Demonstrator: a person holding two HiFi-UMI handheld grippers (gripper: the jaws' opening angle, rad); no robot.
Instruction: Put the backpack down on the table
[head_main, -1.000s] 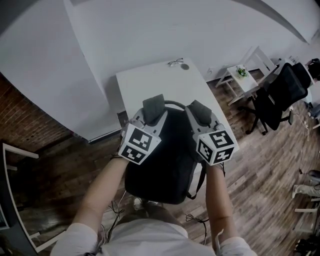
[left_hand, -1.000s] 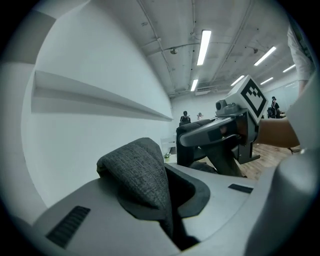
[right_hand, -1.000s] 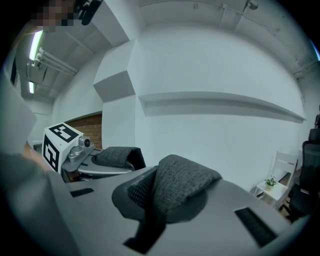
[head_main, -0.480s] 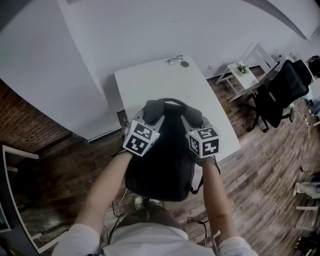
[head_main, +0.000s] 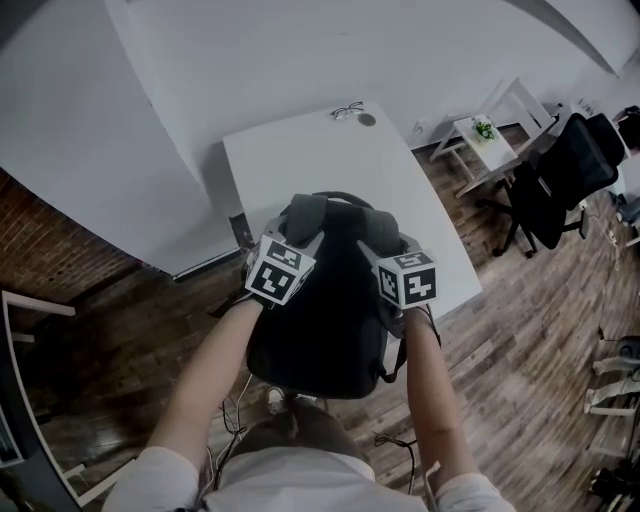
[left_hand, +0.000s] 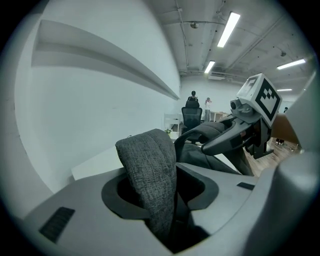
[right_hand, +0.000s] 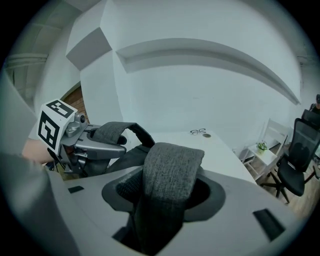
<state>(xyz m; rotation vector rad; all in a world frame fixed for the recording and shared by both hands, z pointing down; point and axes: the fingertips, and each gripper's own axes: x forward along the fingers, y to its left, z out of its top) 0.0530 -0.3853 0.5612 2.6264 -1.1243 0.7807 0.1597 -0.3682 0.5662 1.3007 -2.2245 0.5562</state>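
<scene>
Both claws have sunk since the earlier frames, and the backpack (head_main: 325, 320) has come down with them; the marker cubes look smaller in the head view. The backpack now sits at the near end of the white bench (head_main: 300, 160), upright, with its dark bulk hiding the near edge. Whether its base is wholly on the bench cannot be told.

The left claw (head_main: 300, 228) is opening, its jaws released. The left strap (left_hand: 150, 170), grey and woven, arches up out of the gap and lies loose between them. The right claw (head_main: 385, 240) is opening wider, also released. The right strap (right_hand: 170, 175) drapes over the gap between its jaws without being pinched. The two claws stand side by side over the top of the backpack, one at each shoulder.

Glasses (head_main: 346, 110) lie at the far end of the bench, well apart from the backpack. A black chair (head_main: 560, 180) stands on the wooden floor to the right.
</scene>
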